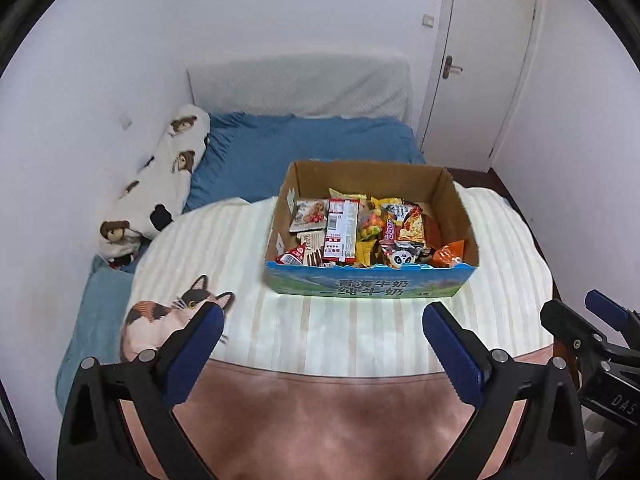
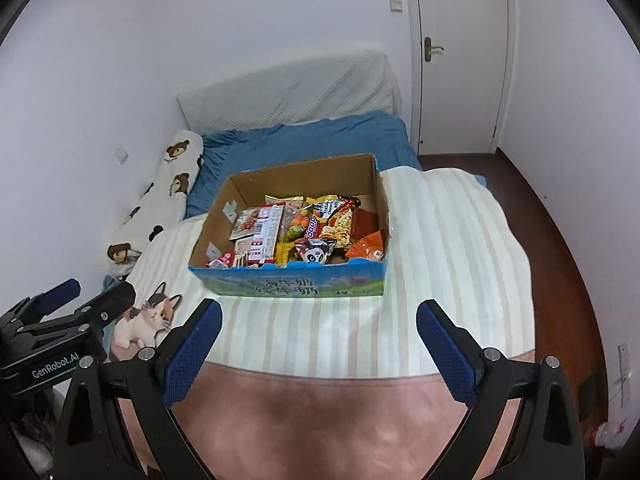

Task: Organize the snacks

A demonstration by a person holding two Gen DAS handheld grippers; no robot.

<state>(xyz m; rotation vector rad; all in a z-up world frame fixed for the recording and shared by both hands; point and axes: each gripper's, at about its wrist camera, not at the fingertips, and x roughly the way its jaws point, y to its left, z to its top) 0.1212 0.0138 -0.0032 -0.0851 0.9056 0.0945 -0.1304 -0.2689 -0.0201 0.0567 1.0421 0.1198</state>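
Reading "GenRobot.AI", the left hand-held gripper (image 2: 86, 300) gapes empty.

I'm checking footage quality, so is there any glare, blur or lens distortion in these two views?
Left wrist view: strong fisheye bend with dark corners, box sharp, even soft light. Right wrist view: same bend, door edges curve, print on the box front washed out and hard to read.

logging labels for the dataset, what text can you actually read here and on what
"青海牛奶 纯牛奶": front of the box
"GenRobot.AI": body of the left gripper
"DAS", cut off at the frame edge: body of the right gripper
"Fratizzi", roughly: striped white pack
Print on the red carton and other snack packs: too small or blurred to read.
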